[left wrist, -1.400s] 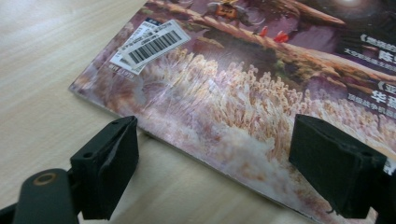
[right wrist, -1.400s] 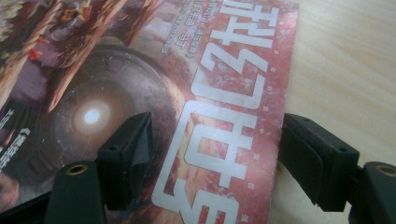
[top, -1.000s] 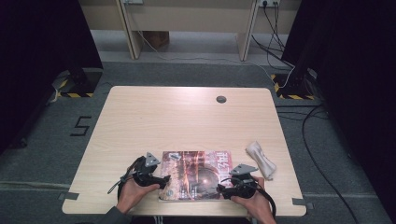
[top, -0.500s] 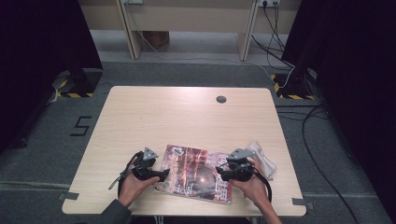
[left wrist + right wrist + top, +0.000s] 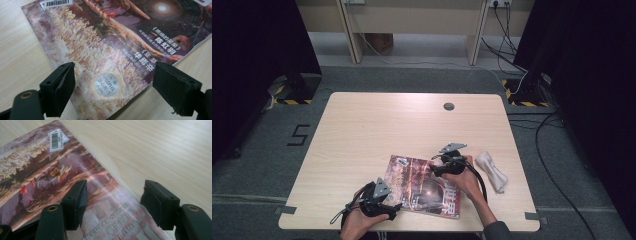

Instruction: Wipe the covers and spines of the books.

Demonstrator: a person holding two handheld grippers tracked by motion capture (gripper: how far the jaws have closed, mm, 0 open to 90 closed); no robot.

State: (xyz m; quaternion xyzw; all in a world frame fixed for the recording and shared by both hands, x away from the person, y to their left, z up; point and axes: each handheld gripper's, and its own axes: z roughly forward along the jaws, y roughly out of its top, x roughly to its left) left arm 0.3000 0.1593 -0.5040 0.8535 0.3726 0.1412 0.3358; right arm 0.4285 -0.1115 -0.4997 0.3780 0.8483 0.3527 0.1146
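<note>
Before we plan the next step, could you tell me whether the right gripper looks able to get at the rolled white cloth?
Probably yes: the right gripper sits open over the magazine, and the rolled white cloth lies just beside that hand on bare table, nothing between them.

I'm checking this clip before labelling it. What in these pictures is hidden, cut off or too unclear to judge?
- Magazine: its near right corner lies under the person's right hand in the high view.
- Magazine's bottom corner is cut off by the frame edge in the left gripper view.
- Right claw: touching the cover or just above it, unclear.
- White cloth: too small to identify in the high view.

Rolled white cloth point(image 5: 492, 170) on wooden table point(image 5: 377, 127)
</note>
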